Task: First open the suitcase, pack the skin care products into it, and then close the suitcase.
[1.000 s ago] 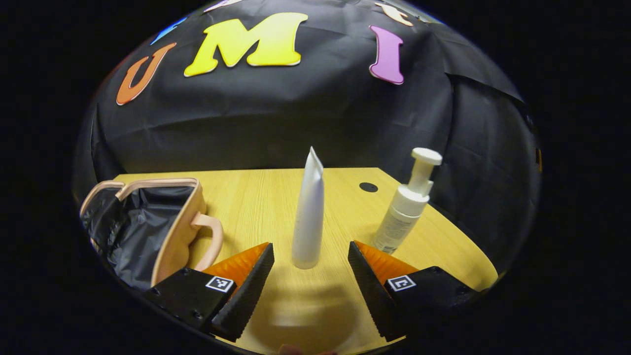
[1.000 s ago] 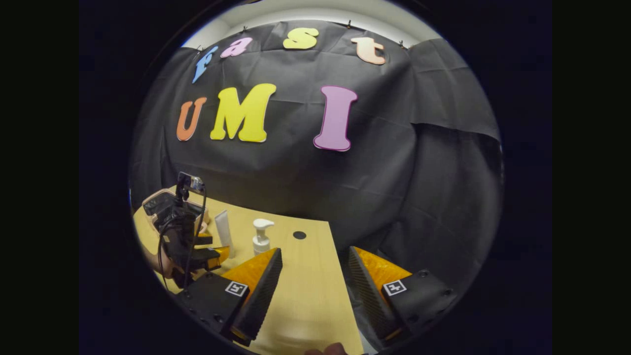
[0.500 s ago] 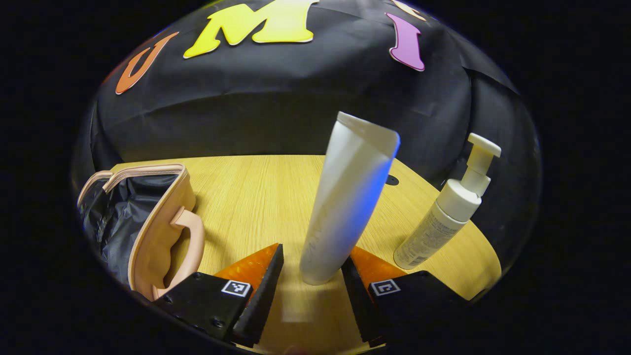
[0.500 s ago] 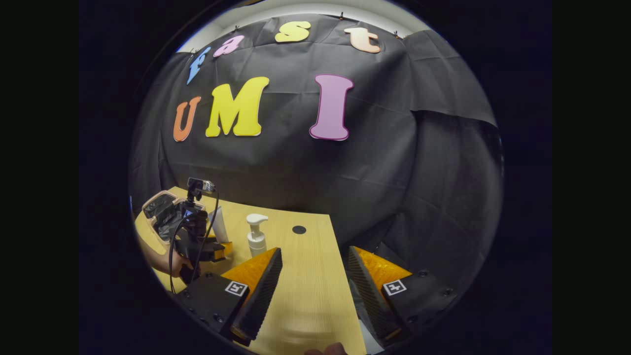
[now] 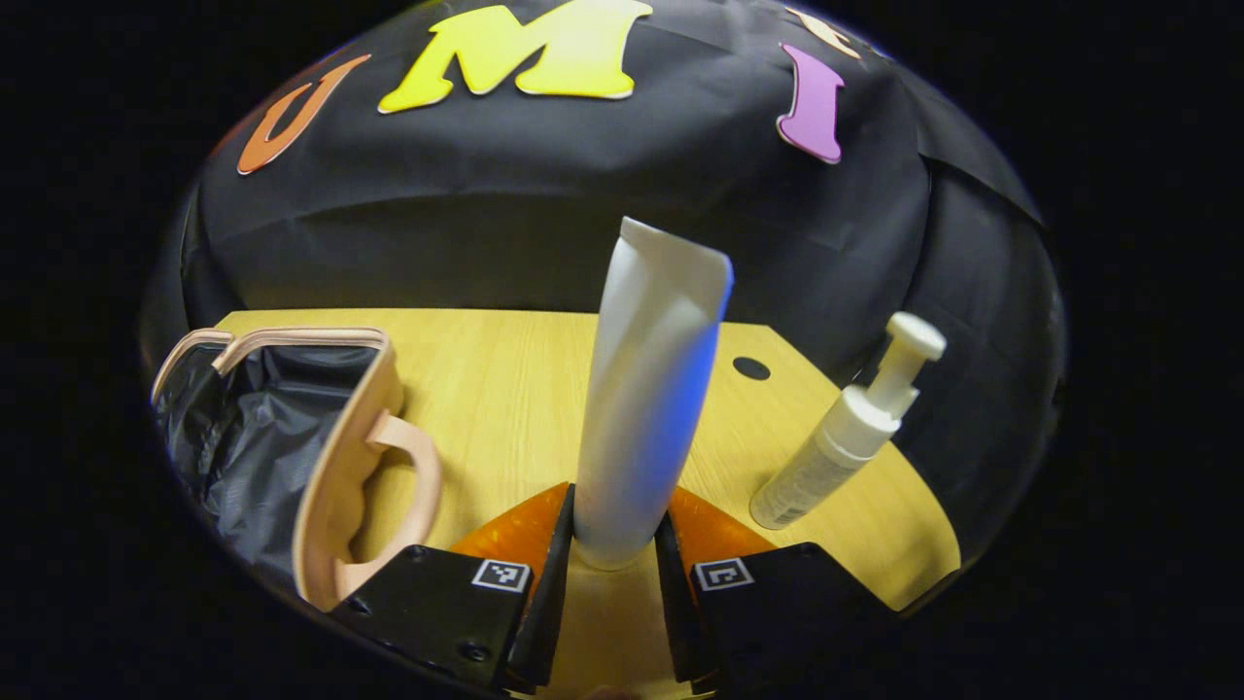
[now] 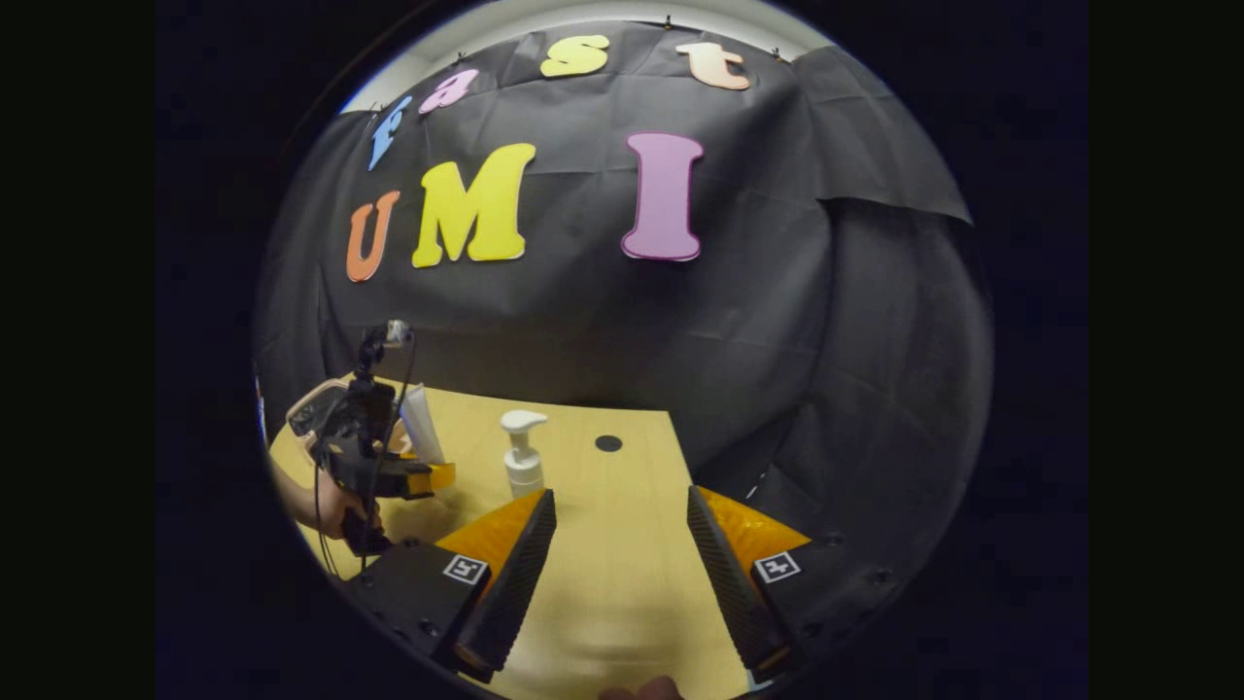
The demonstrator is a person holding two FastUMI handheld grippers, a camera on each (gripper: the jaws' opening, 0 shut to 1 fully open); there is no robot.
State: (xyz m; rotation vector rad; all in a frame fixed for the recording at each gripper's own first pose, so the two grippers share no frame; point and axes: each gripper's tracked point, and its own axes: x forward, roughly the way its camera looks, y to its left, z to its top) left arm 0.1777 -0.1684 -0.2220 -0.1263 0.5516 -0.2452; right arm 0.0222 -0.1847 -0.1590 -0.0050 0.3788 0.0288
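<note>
So we're in the packing step. The case (image 5: pixel 292 437) is already open on the table (image 5: pixel 505 379), lying off to the left in the left gripper view, black lining showing, handle facing the middle of the table.

The left gripper (image 5: pixel 612 544) has its fingers clenched on the tube (image 5: pixel 646 389), down near the cap end, one finger on each side. The tube stands upright, crimped end up. It looks like the base is just off the wood, but I can't tell for sure from here. In the right gripper view you can see the same thing farther off, a hand (image 6: pixel 330 506) holding that gripper with the tube sticking up out of it.

The pump bottle (image 5: pixel 841 437) is on the table to the right of the tube, untouched, near the little black hole (image 5: pixel 750 368).

The right gripper (image 6: pixel 617 564) hangs over bare table with its fingers wide apart, holding nothing.

Next move, I'd say: carry the tube left over the case rim, lower it into the lining, let go. The handle sits in the way, so it needs some height. Then the bottle, then the lid.
</note>
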